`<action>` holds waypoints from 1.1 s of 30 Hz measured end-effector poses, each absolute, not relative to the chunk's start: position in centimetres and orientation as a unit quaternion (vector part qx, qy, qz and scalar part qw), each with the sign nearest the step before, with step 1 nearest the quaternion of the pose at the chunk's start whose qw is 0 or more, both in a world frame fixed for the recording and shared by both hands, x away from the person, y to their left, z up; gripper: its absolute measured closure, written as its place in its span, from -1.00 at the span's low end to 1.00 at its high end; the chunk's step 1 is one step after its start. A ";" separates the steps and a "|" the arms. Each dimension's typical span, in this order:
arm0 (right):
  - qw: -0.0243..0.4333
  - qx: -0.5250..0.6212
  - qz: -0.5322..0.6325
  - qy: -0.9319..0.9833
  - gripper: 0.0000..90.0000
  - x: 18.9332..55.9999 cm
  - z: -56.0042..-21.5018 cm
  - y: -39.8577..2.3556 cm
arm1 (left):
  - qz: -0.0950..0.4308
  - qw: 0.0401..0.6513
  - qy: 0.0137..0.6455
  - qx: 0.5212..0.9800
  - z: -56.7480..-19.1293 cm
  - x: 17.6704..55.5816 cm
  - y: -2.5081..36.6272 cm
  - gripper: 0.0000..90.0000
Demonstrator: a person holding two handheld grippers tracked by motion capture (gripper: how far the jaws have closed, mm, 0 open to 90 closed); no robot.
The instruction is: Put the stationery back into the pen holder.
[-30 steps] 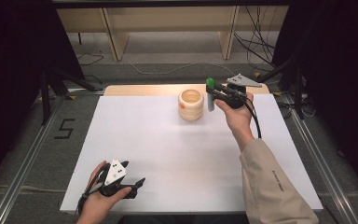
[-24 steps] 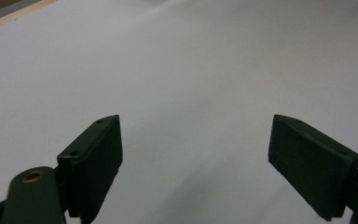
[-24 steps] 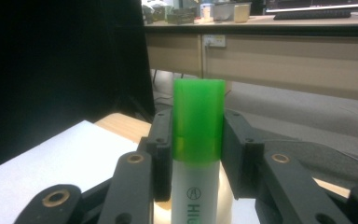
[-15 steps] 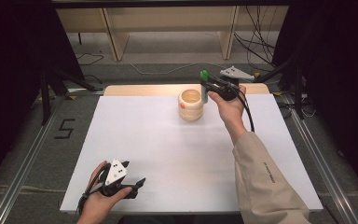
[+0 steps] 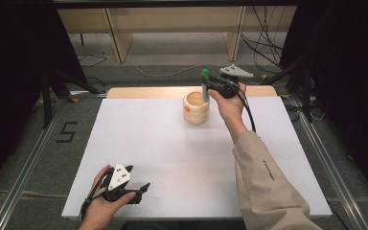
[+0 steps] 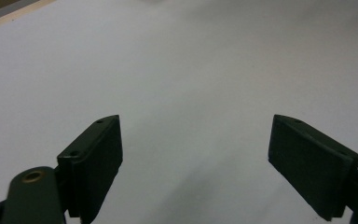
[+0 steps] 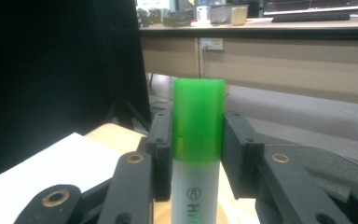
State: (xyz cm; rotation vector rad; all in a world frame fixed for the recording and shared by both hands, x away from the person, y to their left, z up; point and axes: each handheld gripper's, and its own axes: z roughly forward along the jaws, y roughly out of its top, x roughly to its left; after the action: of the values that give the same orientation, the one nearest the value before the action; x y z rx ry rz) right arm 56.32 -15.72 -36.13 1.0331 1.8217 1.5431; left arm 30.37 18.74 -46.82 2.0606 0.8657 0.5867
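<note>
A white marker with a green cap (image 5: 204,82) (image 7: 198,140) stands upright between the jaws of my right gripper (image 5: 210,86) (image 7: 198,149), which is shut on it. The marker hangs just above the right rim of a light wooden cup (image 5: 196,107) at the far middle of the white table top (image 5: 172,153). In the right gripper view the cup's rim (image 7: 163,217) shows below the marker. My left gripper (image 5: 141,188) (image 6: 196,158) rests at the table's near left edge, open, with nothing between its fingers (image 6: 93,158).
The white sheet ends on a wooden strip (image 5: 143,92) at the far edge. Beyond it are shelf legs (image 5: 117,38), cables (image 5: 263,48) and dark curtains. A floor mark "5" (image 5: 67,132) lies left of the table.
My right gripper has carried the marker leftward, from beside the cup's right side to over its rim. The left gripper has stayed put.
</note>
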 end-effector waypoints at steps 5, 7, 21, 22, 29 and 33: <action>0.264 0.386 0.570 0.675 0.49 56.9 -36.6 -15.2 | 0.232 0.403 0.343 0.816 -46.8 30.4 18.7 -0.61; 0.266 0.386 0.570 0.675 0.49 57.1 -36.7 -15.1 | 0.232 0.403 0.342 0.816 -46.8 30.4 18.7 -0.61; 0.273 0.387 0.566 0.675 0.49 57.7 -37.3 -14.3 | 0.231 0.403 0.341 0.817 -46.8 30.4 18.7 -0.61; 0.272 0.389 0.565 0.675 0.49 57.7 -37.4 -14.3 | 0.232 0.403 0.341 0.817 -46.8 30.4 18.7 -0.61; 0.271 0.386 0.564 0.678 0.49 57.9 -37.9 -13.8 | 0.232 0.404 0.341 0.817 -46.8 30.4 18.7 -0.61; 0.272 0.385 0.562 0.679 0.49 58.1 -38.1 -13.7 | 0.231 0.404 0.340 0.817 -46.8 30.4 18.7 -0.61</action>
State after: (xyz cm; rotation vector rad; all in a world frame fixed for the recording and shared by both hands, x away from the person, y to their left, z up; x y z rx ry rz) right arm 58.08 -13.65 -38.11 1.0379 1.8295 1.5138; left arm 30.38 18.70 -46.82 2.0635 0.8595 0.5841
